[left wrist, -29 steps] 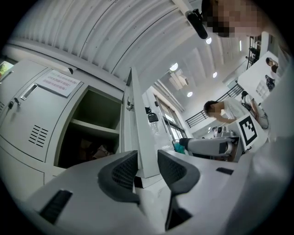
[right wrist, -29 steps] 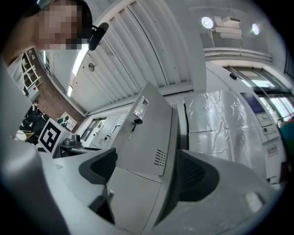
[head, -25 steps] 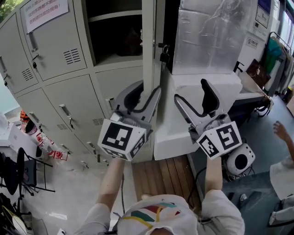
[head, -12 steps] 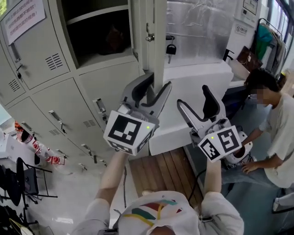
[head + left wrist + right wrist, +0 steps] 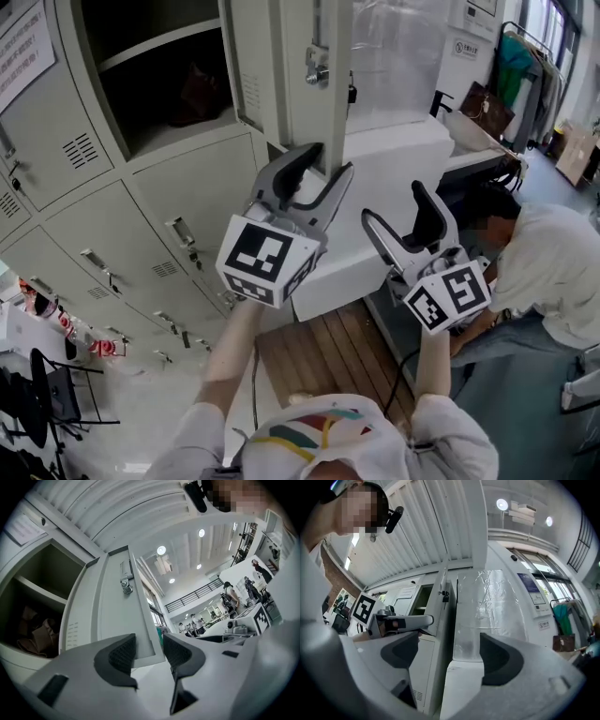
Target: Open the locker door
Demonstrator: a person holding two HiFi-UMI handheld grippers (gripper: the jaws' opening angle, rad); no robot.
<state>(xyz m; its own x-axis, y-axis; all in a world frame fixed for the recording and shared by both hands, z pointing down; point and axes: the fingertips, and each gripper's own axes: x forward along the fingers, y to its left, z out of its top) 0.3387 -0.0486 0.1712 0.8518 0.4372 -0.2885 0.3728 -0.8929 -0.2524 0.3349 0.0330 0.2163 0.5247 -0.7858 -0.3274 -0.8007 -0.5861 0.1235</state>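
Nearest me, my left gripper [image 5: 147, 644] is opening, with the bottom edge of the pale grey metal locker door [image 5: 112, 606] between its pads but not pinched. My right gripper [image 5: 449, 646] hangs wide apart and empty beside it. Beyond, the door stands out from its dark compartment [image 5: 159, 84]. Unheld, it could drift shut or snag a jaw.

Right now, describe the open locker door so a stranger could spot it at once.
Start at the wall of grey lockers; one compartment stands open and dark. The locker door is the pale panel swung out at its right, the only one not flush, with a metal latch on its edge.
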